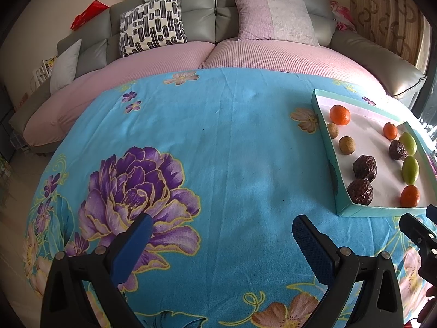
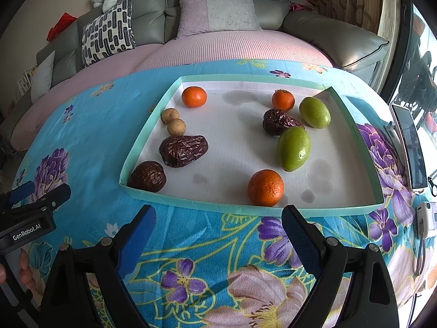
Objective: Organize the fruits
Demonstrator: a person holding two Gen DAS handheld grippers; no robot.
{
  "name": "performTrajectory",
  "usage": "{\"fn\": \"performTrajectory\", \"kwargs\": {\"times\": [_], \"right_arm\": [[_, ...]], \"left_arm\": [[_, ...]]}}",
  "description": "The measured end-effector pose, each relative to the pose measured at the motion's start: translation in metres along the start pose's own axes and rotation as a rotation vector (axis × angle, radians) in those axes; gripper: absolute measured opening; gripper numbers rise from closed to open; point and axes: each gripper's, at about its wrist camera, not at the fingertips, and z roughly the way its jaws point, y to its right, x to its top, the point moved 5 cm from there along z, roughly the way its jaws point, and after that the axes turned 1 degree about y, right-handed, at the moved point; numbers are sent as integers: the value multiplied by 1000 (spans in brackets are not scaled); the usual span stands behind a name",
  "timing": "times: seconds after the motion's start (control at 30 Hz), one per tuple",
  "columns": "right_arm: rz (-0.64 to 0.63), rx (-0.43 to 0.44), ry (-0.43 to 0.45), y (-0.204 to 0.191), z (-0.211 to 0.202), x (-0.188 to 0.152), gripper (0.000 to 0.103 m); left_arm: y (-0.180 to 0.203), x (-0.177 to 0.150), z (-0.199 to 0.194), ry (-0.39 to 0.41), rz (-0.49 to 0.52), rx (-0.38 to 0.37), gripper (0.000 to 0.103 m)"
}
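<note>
A shallow teal-rimmed tray (image 2: 218,205) (image 1: 325,136) with a white floor holds the fruit. In it lie three oranges (image 2: 265,188), (image 2: 194,97), (image 2: 283,100), two green fruits (image 2: 294,148), (image 2: 314,112), three wrinkled dark dates (image 2: 183,151), (image 2: 148,176), (image 2: 280,121) and two small tan longans (image 2: 176,126), (image 2: 170,115). My right gripper (image 2: 218,227) is open and empty just in front of the tray's near rim. My left gripper (image 1: 222,236) is open and empty over the floral cloth, left of the tray. The left gripper (image 2: 38,191) also shows at the right wrist view's left edge.
A blue floral cloth (image 1: 218,136) covers the table. A grey sofa with a pink cover (image 1: 153,57) and cushions (image 1: 153,24) runs behind it. A phone on a stand (image 2: 411,147) and a small white device (image 2: 426,218) sit right of the tray.
</note>
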Motion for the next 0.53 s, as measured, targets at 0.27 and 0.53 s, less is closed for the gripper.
{"fn": "performTrajectory", "kwargs": {"times": [0.27,0.53], "right_arm": [[1,-4,1,1,0,1,94],[1,-3,-3,2,0,1,94]], "left_arm": [[-1,0,-4,22,20,40,103],[0,1,-5,19,14,30,103]]}}
